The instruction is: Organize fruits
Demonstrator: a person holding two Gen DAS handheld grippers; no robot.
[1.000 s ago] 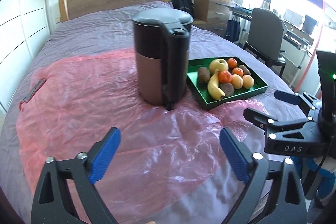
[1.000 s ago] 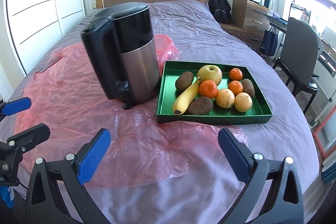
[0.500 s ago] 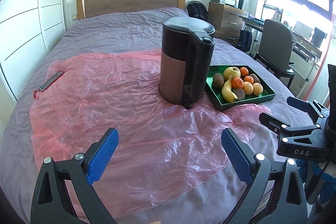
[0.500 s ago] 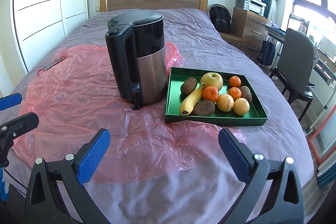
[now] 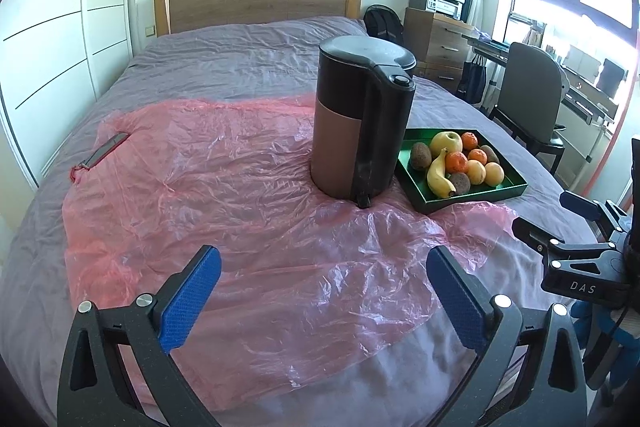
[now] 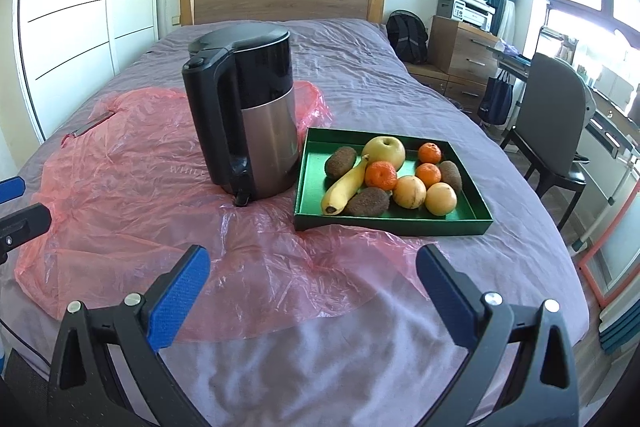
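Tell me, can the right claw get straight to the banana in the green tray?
Probably yes. The right claw is open and empty, and the banana lies at the near left of the green tray, uncovered. The kettle stands left of the tray, off that path.

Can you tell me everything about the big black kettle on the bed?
The kettle stands upright on the pink plastic sheet spread over the bed. Its top half, lid and handle are black; the lower body looks like brushed metal. The lid is shut, with a round button where the handle begins. The green tray of fruit sits right beside it. Nothing holds it.
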